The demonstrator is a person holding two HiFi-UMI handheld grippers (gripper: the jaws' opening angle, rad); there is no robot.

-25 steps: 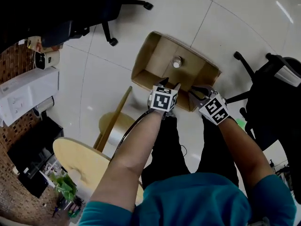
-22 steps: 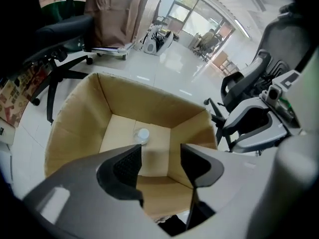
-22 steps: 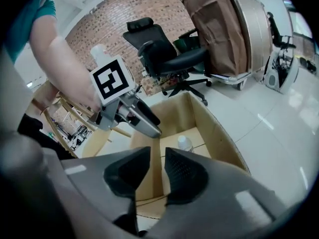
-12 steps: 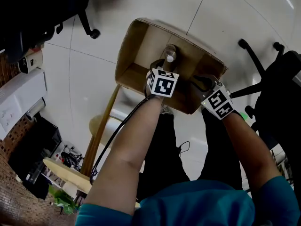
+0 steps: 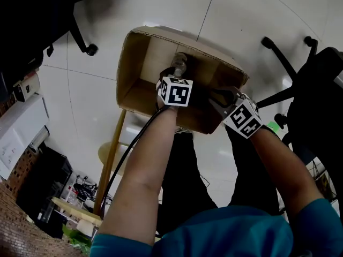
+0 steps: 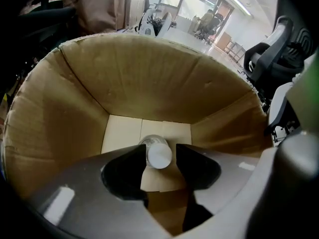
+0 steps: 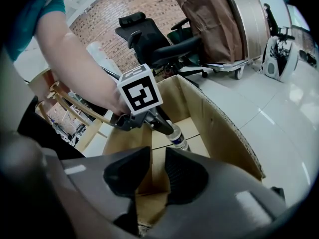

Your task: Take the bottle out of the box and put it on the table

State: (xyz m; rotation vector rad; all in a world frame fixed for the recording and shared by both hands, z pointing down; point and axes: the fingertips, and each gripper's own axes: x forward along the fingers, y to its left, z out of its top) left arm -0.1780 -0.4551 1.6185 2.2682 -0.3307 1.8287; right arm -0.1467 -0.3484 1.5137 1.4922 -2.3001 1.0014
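An open cardboard box (image 5: 134, 58) stands on the white tiled floor. A clear bottle (image 5: 179, 64) with a pale cap (image 6: 159, 156) stands upright on the box's bottom. My left gripper (image 5: 175, 72) reaches steeply down into the box. The cap sits between its jaws, which have just been closing; a thin gap still shows beside the cap. In the right gripper view the left gripper (image 7: 168, 127) is at the neck of the bottle (image 7: 179, 141). My right gripper (image 5: 215, 96) hangs over the box's near right rim, jaws a narrow gap apart, nothing pinched.
A black office chair (image 5: 316, 74) stands right of the box, another (image 5: 80, 15) at the upper left. A wooden stool (image 5: 113, 143) and a round wooden table (image 5: 69, 208) lie to the lower left. A brown bag on a trolley (image 7: 214, 24) stands beyond the box.
My left gripper has come down from the near rim into the box, onto the bottle's top. My right gripper has sunk to the box's near right rim.
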